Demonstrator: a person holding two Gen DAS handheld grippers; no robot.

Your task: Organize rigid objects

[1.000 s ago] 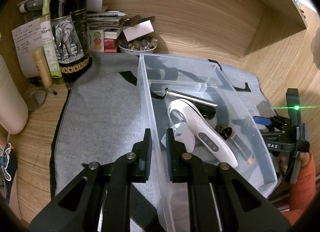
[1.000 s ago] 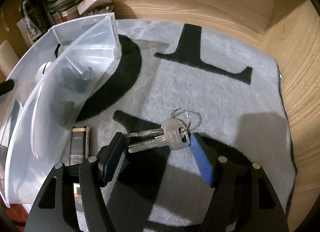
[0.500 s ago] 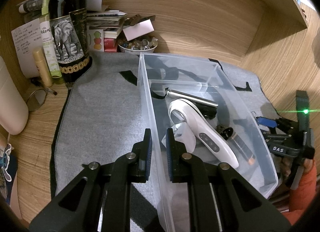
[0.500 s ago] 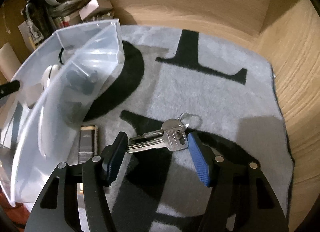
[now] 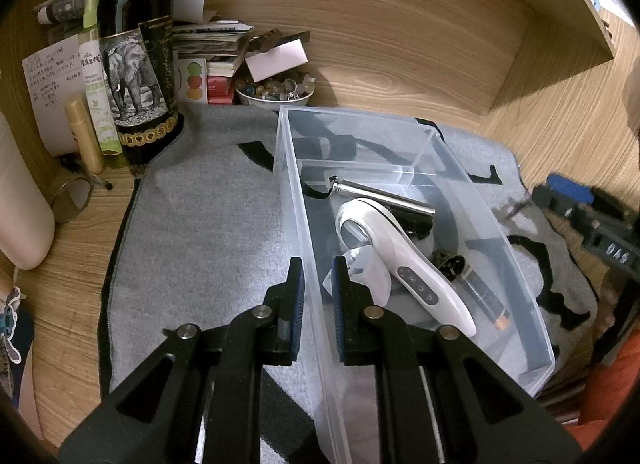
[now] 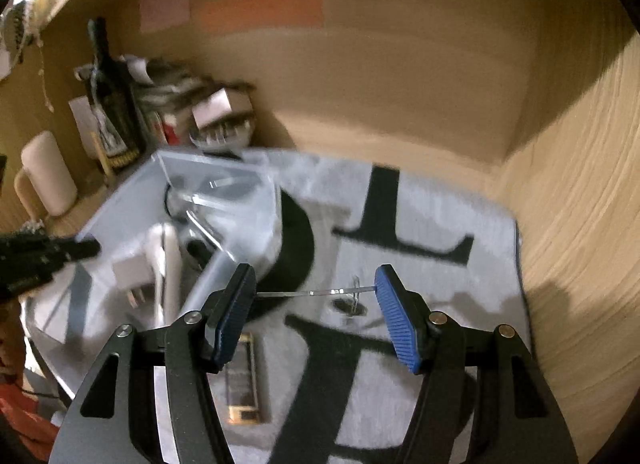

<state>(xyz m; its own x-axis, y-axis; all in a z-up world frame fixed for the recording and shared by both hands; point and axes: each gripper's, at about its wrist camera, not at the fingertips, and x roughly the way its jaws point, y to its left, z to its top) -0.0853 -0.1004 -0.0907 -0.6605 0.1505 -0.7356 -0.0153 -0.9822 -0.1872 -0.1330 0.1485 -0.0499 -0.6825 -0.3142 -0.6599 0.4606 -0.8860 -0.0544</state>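
A clear plastic bin (image 5: 496, 232) stands on a grey mat; it holds a white handheld device (image 5: 400, 260), a metal tube (image 5: 380, 196) and small dark items. My left gripper (image 5: 318, 284) is shut on the bin's near left wall (image 5: 308, 264). My right gripper (image 6: 316, 292) is shut on a bunch of keys (image 6: 320, 292), which spans edge-on between its pads, lifted above the mat, with the ring (image 6: 354, 296) hanging down. The bin shows blurred in the right wrist view (image 6: 224, 200). The right gripper shows at the bin's right in the left wrist view (image 5: 576, 200).
A dark wine bottle (image 5: 136, 64), small bottles, stacked papers and a bowl of stones (image 5: 276, 90) crowd the back left corner. A small dark rectangular item (image 6: 242, 376) lies on the mat (image 6: 440, 284) beside the bin. Wooden walls enclose the back and right.
My right gripper has closed on the keys and lifted them off the mat, tilting upward. The left gripper and bin have not moved.
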